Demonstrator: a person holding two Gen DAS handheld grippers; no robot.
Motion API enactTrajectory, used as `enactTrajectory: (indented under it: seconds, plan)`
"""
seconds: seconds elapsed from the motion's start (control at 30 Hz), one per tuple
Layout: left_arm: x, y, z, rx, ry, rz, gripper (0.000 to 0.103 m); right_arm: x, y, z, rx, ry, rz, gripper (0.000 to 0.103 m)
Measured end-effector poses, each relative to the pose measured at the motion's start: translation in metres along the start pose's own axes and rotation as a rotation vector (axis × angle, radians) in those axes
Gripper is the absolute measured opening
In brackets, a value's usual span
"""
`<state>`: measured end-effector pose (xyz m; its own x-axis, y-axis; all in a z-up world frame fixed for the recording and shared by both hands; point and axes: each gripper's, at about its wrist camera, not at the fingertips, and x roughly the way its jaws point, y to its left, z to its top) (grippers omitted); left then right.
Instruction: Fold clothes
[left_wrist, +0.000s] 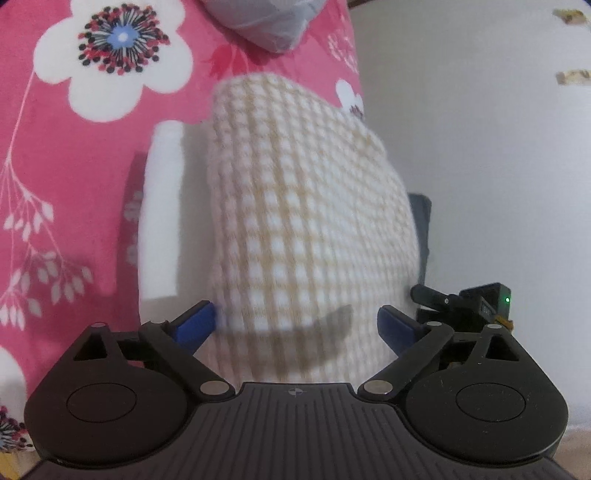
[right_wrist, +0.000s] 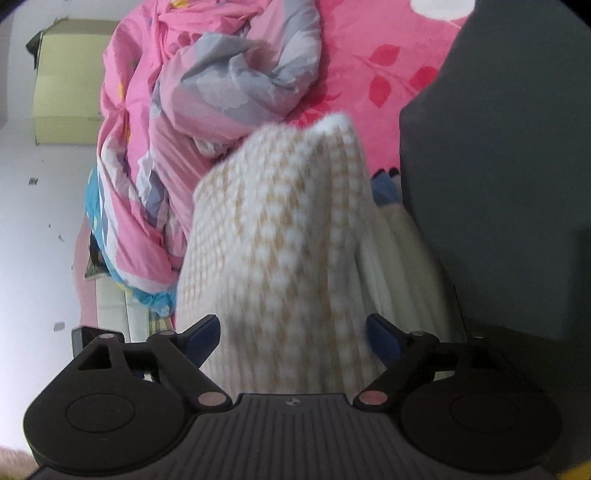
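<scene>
One cream-and-tan checked knit garment (left_wrist: 295, 229) lies on the pink floral bed cover (left_wrist: 74, 184), in front of both the left gripper (left_wrist: 295, 325) and the right gripper (right_wrist: 291, 332), fingers spread wide on each; only the right view shows one crumpled pink quilt (right_wrist: 192, 122) and one cardboard box (right_wrist: 66, 81)

Cream-and-tan checked garment (left_wrist: 295, 206) (blurred), pink floral bedsheet (left_wrist: 74, 166), seemingly pink-grey quilt (right_wrist: 207, 103)
</scene>
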<state>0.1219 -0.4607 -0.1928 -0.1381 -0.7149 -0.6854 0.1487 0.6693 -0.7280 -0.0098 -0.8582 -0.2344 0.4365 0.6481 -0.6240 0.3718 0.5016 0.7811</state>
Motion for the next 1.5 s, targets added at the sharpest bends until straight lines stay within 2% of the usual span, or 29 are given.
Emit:
enactTrajectory:
  seconds: [0.23, 0.27, 0.3, 0.33, 0.43, 0.53, 0.73, 0.83, 0.9, 1.03, 1.17, 1.3, 1.37, 1.4, 1.5]
  plan:
    - [0.018, -0.018, -0.031, 0.153, 0.030, 0.129, 0.098, -0.001, 0.003, -0.024, -0.049, -0.001, -0.033, 0.092]
    - [0.020, -0.020, -0.033, 0.164, 0.029, 0.140, 0.098, 0.002, 0.004, -0.026, -0.057, -0.003, -0.035, 0.089]
    - [0.021, -0.022, -0.034, 0.166, 0.030, 0.144, 0.098, 0.002, 0.007, -0.026, -0.068, -0.001, -0.038, 0.079]
    - [0.020, -0.024, -0.034, 0.163, 0.032, 0.139, 0.098, 0.000, 0.010, -0.025, -0.072, 0.001, -0.037, 0.074]
    - [0.013, -0.031, -0.035, 0.143, 0.024, 0.094, 0.098, -0.012, 0.017, -0.020, -0.089, 0.005, -0.049, 0.070]
    - [0.012, -0.035, -0.037, 0.139, 0.019, 0.063, 0.098, -0.023, 0.019, -0.016, -0.097, 0.005, -0.061, 0.070]
    - [0.028, -0.036, -0.042, 0.150, 0.035, 0.096, 0.099, -0.023, 0.009, -0.025, -0.110, -0.012, -0.085, 0.070]
    - [0.027, -0.045, -0.045, 0.219, 0.027, 0.115, 0.099, -0.027, 0.014, -0.029, -0.132, -0.036, -0.087, 0.070]
    - [0.028, -0.040, -0.045, 0.225, 0.021, 0.118, 0.098, -0.027, 0.014, -0.029, -0.122, -0.041, -0.086, 0.070]
    - [0.019, -0.022, -0.040, 0.151, 0.004, 0.115, 0.097, -0.011, 0.007, -0.039, -0.072, -0.011, -0.046, 0.070]
    - [0.002, -0.009, -0.035, 0.072, -0.028, 0.076, 0.094, -0.005, 0.014, -0.053, -0.058, -0.033, -0.004, 0.070]
    - [0.008, -0.012, -0.040, 0.105, -0.036, 0.079, 0.094, -0.007, 0.003, -0.051, -0.037, -0.044, -0.005, 0.070]
    - [0.013, -0.014, -0.042, 0.128, -0.037, 0.108, 0.094, -0.003, -0.003, -0.049, -0.020, -0.039, -0.015, 0.077]
    - [0.014, -0.014, -0.043, 0.132, -0.041, 0.123, 0.094, 0.001, -0.004, -0.049, -0.003, -0.036, -0.017, 0.084]
    - [0.001, -0.018, -0.043, 0.129, -0.080, 0.134, 0.092, -0.002, 0.003, -0.048, -0.003, -0.036, -0.050, 0.085]
